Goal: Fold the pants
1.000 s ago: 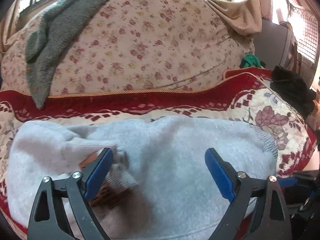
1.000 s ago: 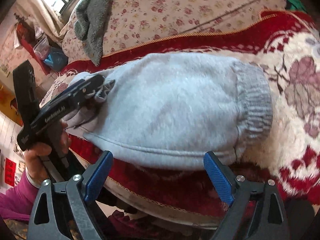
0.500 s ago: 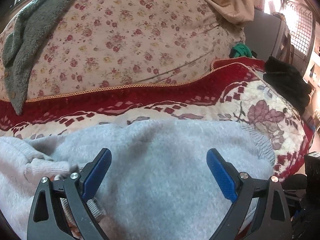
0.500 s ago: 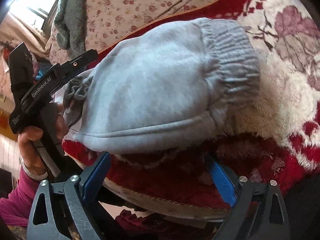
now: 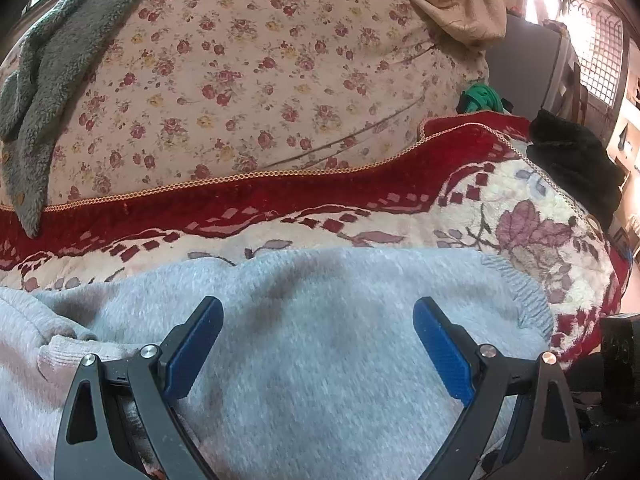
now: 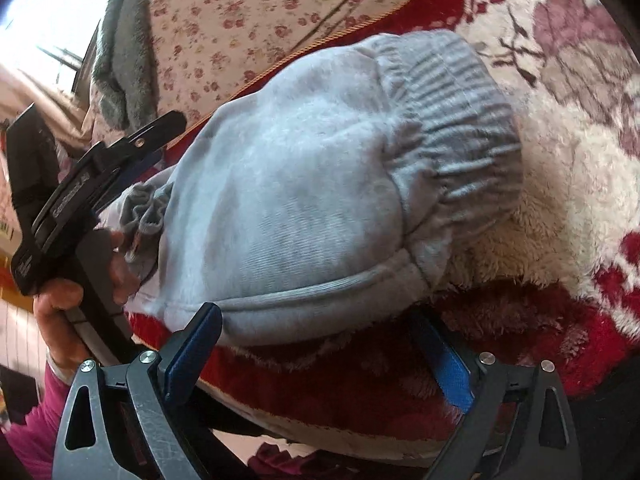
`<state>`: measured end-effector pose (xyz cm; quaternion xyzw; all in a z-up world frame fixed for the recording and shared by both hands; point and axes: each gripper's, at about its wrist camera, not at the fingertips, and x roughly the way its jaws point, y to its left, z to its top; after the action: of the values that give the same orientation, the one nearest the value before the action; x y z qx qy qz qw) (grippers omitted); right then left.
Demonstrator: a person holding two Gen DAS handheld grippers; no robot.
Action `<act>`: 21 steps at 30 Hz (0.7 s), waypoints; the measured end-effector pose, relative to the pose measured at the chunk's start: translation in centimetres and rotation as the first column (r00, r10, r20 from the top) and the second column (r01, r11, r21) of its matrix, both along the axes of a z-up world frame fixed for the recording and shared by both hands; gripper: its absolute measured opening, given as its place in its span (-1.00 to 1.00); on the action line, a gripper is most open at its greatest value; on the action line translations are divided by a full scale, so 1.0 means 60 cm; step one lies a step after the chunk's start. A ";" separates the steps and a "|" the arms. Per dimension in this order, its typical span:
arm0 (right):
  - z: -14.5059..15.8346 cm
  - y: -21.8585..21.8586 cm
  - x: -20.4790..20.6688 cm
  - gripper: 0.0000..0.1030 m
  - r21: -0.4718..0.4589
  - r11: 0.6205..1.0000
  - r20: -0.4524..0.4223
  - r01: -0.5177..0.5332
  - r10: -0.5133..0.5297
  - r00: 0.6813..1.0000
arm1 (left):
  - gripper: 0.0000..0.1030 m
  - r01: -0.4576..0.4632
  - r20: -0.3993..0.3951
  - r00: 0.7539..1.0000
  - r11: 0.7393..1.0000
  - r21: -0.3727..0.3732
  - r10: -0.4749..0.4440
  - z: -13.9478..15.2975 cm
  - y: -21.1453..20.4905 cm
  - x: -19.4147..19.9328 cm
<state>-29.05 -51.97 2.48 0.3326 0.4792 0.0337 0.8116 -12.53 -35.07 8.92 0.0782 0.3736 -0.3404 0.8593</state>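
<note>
1. Lying folded into a thick bundle on the red and cream floral plush blanket [image 5: 500,200], near its front edge: the light grey fleece sweatpants [image 5: 320,340], ribbed elastic waistband [image 6: 460,120] turned to the right end, gathered ribbed cuffs bunched at the left end.
2. Hovering low over the bundle's middle with blue pads spread wide and nothing between them: the left tool [image 5: 318,340] (seen from the right wrist view as a black frame beside the cuffs, gripped by a bare hand [image 6: 72,300] in a pink sleeve).
3. Sitting at the blanket's front edge, just below the bundle's folded seam, fingers likewise apart and empty: the right tool [image 6: 316,352]; one pad close against the seam, contact not certain.
4. Judged soft, light and limp: no stiffness to hold a shape, so likely to sag and spill open wherever unsupported. Fleece nap looks grippy rather than slippery; nothing fragile.
5. Best holds, probably: the ribbed waistband at one end and the stitched seam or cuffs at the other, where the layers are thick and firm enough to pinch all together.
6. Risk worth noting: pinching only the top layer and peeling the fold apart.
7. Draped behind, on the floral-print backrest [image 5: 260,80], well apart: a grey-green fuzzy towel [image 5: 48,80].
</note>
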 end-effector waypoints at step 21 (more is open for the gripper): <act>-0.012 -0.021 0.018 0.98 0.042 0.997 0.124 0.068 -0.072 0.990 | 0.85 0.200 -0.102 0.975 0.980 0.014 -0.198 -0.023 -0.087 0.051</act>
<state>-28.00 -53.24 1.75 0.3616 0.4148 0.0350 0.8342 -9.50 -40.32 7.51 0.1083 0.4104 -0.4237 0.8002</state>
